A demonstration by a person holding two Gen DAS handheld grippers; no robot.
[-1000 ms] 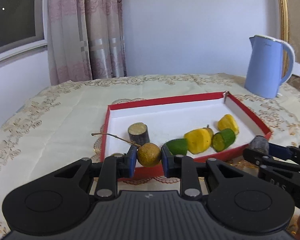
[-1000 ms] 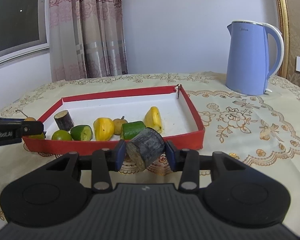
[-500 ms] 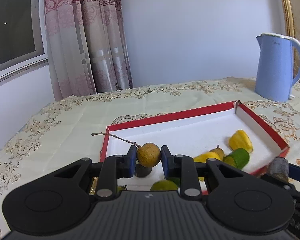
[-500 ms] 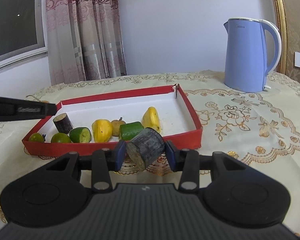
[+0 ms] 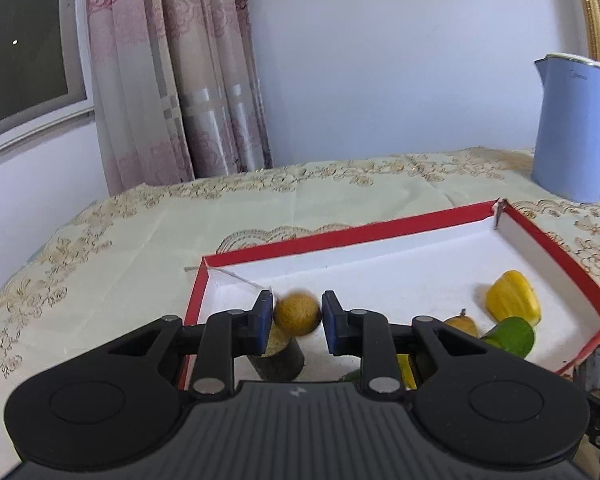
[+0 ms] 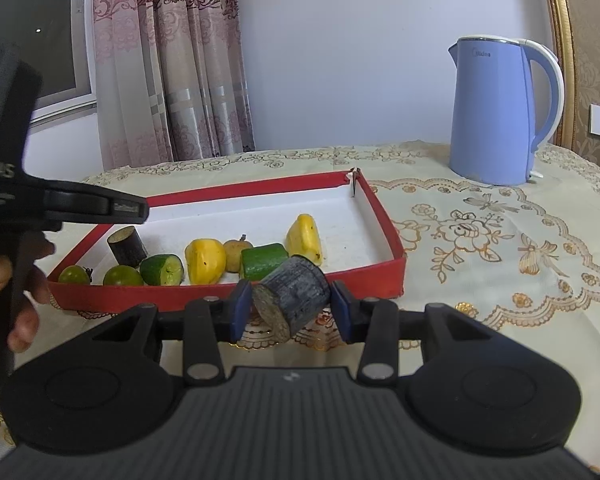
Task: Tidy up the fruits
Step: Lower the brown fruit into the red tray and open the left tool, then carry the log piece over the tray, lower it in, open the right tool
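Left wrist view: the left gripper (image 5: 296, 322) is clamped on a small round brown fruit with a thin twig (image 5: 297, 315), held above the near-left corner of the shallow red-rimmed white tray (image 5: 340, 236), over a dark cut stub (image 5: 280, 356). This looks like the placing step; next it needs a free spot, then release.

Right wrist view: the right gripper (image 6: 288, 304) grips a dark grey cylindrical chunk (image 6: 290, 296) above the desk (image 6: 500, 264), just outside the tray's near wall, waiting its turn.

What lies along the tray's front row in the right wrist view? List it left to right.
Small green fruit → second green fruit → cut green piece → yellow piece → small brown fruit → green chunk → second yellow piece.
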